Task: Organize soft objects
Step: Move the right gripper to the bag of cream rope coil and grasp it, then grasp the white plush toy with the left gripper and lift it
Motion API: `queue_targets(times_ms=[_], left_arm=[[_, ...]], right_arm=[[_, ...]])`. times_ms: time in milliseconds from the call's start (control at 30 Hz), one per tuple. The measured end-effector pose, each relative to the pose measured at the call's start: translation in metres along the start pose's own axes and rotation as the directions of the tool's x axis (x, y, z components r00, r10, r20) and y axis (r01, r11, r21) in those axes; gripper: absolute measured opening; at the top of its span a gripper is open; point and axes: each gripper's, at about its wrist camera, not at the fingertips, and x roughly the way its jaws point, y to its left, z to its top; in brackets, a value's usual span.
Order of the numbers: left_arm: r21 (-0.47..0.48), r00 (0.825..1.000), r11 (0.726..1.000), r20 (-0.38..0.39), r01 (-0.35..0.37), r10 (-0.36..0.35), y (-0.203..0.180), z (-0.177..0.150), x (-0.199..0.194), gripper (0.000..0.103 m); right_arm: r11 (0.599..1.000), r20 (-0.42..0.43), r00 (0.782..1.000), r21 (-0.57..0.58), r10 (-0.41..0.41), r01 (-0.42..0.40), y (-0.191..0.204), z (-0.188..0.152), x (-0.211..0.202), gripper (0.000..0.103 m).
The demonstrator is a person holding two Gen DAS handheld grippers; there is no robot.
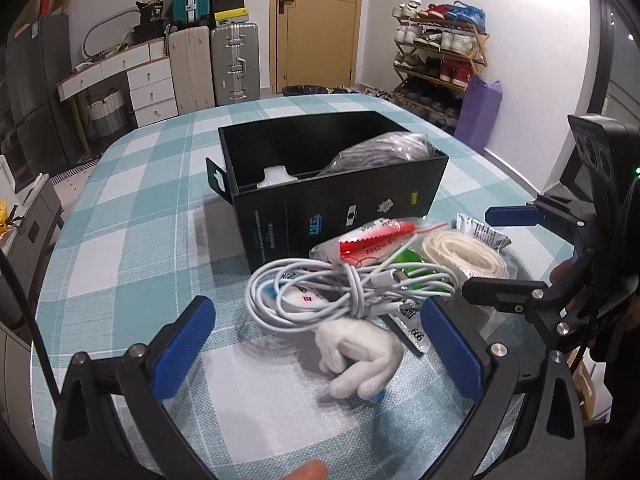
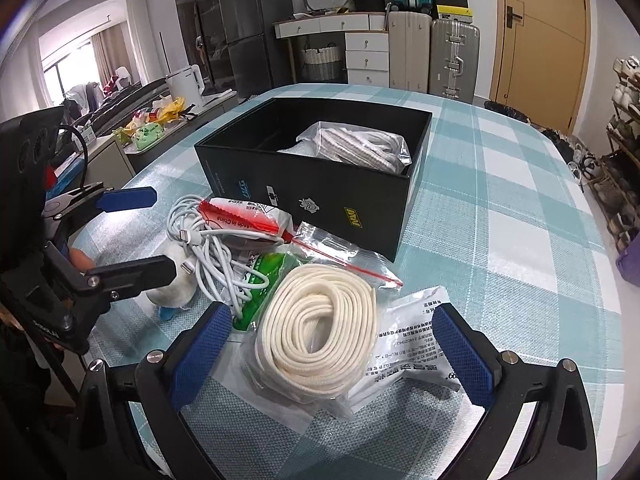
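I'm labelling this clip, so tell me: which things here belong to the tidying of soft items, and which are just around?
Part of the job:
black box
bagged cloth in the box
white cable
bagged cream rope
white plush toy
red-topped packet
green packet
white sachet
left gripper
right gripper

Just around:
suitcases
shoe rack
door

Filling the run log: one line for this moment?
left tool open | right tool open over rope coil | black box holds one bag
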Motion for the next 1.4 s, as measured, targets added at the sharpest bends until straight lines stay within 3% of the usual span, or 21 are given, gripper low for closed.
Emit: queue_targets(times_ms=[267, 567, 1000, 1233, 1400], left_arm=[[0.001, 0.999, 1.000, -0.038, 0.017, -0.017, 0.001, -0.004, 0.006, 0.103], [-0.017, 0.997, 0.999, -0.067, 0.045, -0.046, 0.003, -0.005, 0.008, 0.103], [-0.010, 0.990, 0.997, -0.119, 0.072, -0.073, 0.001, -0.011, 0.014, 0.103], [-0.023, 0.990, 0.998, -0.132, 0.053, -0.056, 0.003, -0.011, 0.019, 0.103], [-0.026, 0.989, 0.997, -0.125, 0.075, -0.077, 0.002, -0.011, 0.020, 0.095]], right_arm=[[1.000, -0.008, 1.000, 0.000, 0.008, -0.008, 0.000, -0.001, 0.004, 0.101], [0.999, -0.023, 0.998, 0.005, 0.052, -0.052, 0.001, -0.003, 0.008, 0.087], [0.997, -0.036, 0.997, -0.026, 0.071, -0.071, 0.008, -0.006, 0.008, 0.053], [0.998, -0.013, 0.999, -0.043, 0.048, -0.049, 0.008, -0.002, 0.001, 0.049], [0.998, 0.000, 0.999, -0.048, 0.039, -0.039, 0.006, 0.000, -0.003, 0.049]])
